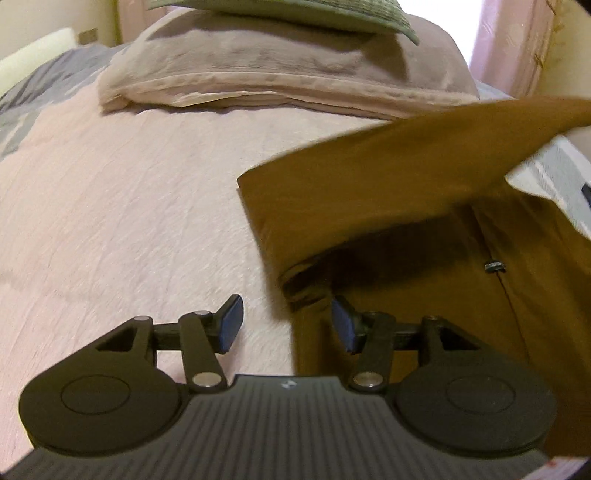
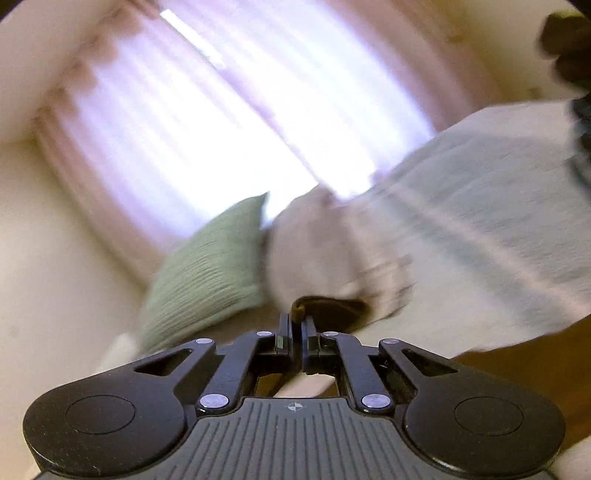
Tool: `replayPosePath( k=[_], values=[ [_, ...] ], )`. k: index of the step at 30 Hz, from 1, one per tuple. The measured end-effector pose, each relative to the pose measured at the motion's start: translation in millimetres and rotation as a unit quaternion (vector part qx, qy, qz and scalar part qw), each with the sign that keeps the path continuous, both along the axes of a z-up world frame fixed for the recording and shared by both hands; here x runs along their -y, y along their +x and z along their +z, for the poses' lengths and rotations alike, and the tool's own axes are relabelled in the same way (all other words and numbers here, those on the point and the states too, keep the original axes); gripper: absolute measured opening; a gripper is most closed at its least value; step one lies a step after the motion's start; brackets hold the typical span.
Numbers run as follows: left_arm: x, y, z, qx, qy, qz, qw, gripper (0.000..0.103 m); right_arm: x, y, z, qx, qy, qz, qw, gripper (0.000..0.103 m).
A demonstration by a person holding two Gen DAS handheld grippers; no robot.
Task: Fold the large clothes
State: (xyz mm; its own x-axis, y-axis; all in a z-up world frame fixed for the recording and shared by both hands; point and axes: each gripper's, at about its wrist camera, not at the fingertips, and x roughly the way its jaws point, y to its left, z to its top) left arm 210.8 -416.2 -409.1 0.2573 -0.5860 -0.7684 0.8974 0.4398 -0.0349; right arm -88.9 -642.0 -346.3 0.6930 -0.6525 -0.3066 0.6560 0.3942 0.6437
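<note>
On the bed (image 1: 129, 206), spread with a pale pink cover, the left tool (image 1: 287, 325) was angled steeply downward over the near left edge of a brown garment (image 1: 369, 177). Its jaws stood apart with nothing pinched between them: the left blue pad (image 1: 232, 325) hung over bare pink cover, the right one sat at the garment's edge, just beside a rolled cuff or hem (image 1: 301, 284). Whether that pad touched the cloth could not be told.

The garment lay on the right side of the bed. Part of it was lifted as a broad flap whose long axis ran from the middle of the left wrist view up toward the upper right, casting a shadow on the flat layer beneath. A seam on that lower layer ran away from the camera, with a small dark button (image 1: 494, 266) on it.

The right tool (image 2: 295, 325) pointed only slightly below level, toward a bright curtained window (image 2: 221, 122), and that view was blurred. Its jaws were closed on a fold of the brown garment (image 2: 301, 308), a small loop of cloth standing up between the fingertips.

Beyond lay a pinkish pillow (image 1: 258, 62) with a green cushion (image 1: 295, 14) on top. No containers showed.
</note>
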Motion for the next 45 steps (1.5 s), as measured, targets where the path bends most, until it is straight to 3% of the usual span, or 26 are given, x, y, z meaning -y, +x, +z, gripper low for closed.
replayPosePath(
  k=[4,5,6,8,10,12,14,16,17,19,21,23,25,27,29,31,33,35,38,40,42,45],
  values=[
    [17.6,-13.2,-10.3,0.056,0.017,-0.027,0.9979,0.040,23.7,-27.7,-46.0,-0.084,0.075,-0.055,0.992,0.001],
    [20.1,-16.1,-11.7,0.070,0.021,-0.035,0.9967,0.035,26.7,-33.7,-58.6,-0.107,0.094,-0.067,0.987,0.001],
    [21.6,-19.3,-12.8,0.084,0.023,-0.044,0.9952,0.023,29.6,-37.8,-71.4,-0.116,0.113,-0.071,0.984,0.001],
    [22.7,-22.4,-13.5,0.101,0.025,-0.059,0.9929,0.010,30.0,-47.3,-92.0,-0.118,0.146,-0.079,0.979,0.001],
    [18.1,-21.3,-10.1,0.106,0.011,-0.057,0.9927,0.009,25.0,-55.1,-97.4,-0.111,0.148,-0.079,0.980,0.001],
    [14.3,-17.5,-10.4,0.102,0.012,-0.054,0.9932,0.009,17.8,-59.2,-91.9,-0.107,0.117,-0.078,0.984,0.001],
    [14.0,-13.6,-15.8,0.088,0.029,-0.056,0.9941,0.012,17.3,-55.6,-95.1,-0.144,0.106,-0.084,0.980,0.001],
    [14.6,-11.3,-19.6,0.080,0.057,-0.055,0.9937,0.019,20.8,-54.6,-112.1,-0.173,0.143,-0.076,0.972,0.001],
    [12.9,-9.4,-17.7,0.074,0.062,-0.054,0.9939,0.024,26.8,-55.6,-125.8,-0.195,0.182,-0.073,0.961,0.002],
    [3.9,-3.7,-7.9,0.067,0.059,-0.046,0.9949,0.025,29.9,-59.5,-128.4,-0.221,0.218,-0.074,0.948,0.009],
    [-3.8,5.2,4.9,0.057,0.054,-0.028,0.9966,0.023,17.1,-68.4,-111.6,-0.210,0.193,-0.085,0.955,0.011],
    [-3.7,9.8,22.4,0.048,0.022,-0.017,0.9985,0.022,6.6,-68.7,-93.2,-0.216,0.158,-0.089,0.960,0.011],
    [10.0,5.5,34.1,0.046,-0.010,-0.028,0.9985,0.022,2.7,-60.1,-83.6,-0.208,0.112,-0.063,0.970,0.011],
    [32.8,-3.8,33.5,0.038,-0.023,-0.045,0.9980,0.022,12.0,-46.0,-90.4,-0.205,0.103,-0.031,0.973,0.011],
    [57.4,-11.2,17.1,0.011,-0.007,-0.057,0.9983,0.024,23.9,-38.6,-114.0,-0.210,0.122,-0.022,0.970,0.012],
    [74.1,-16.9,-10.3,0.003,0.043,-0.054,0.9976,0.025,33.2,-44.7,-140.8,-0.236,0.184,-0.025,0.954,0.011],
    [75.4,-19.4,-24.7,0.009,0.078,-0.044,0.9959,0.025,24.2,-72.1,-138.2,-0.179,0.195,-0.040,0.963,0.015],
    [64.8,-22.4,-16.1,0.010,0.069,-0.044,0.9966,0.026,15.1,-110.0,-127.2,-0.146,0.208,-0.063,0.965,0.043],
    [49.2,-25.0,0.8,0.012,0.067,-0.038,0.9969,0.032,-0.7,-194.5,-112.0,-0.087,0.209,-0.140,0.964,0.051],
    [41.0,-27.0,12.0,0.012,0.064,-0.032,0.9973,0.033,-4.5,-255.3,-112.0,-0.072,0.219,-0.207,0.951,0.051],
    [35.6,-28.8,19.1,0.004,0.060,-0.023,0.9979,0.035,-6.5,-315.8,-118.0,-0.047,0.234,-0.284,0.928,0.051],
    [32.2,-32.4,24.0,-0.014,0.056,-0.005,0.9983,0.036,-10.1,-386.8,-131.4,0.032,0.234,-0.373,0.897,0.051]
  ],
)
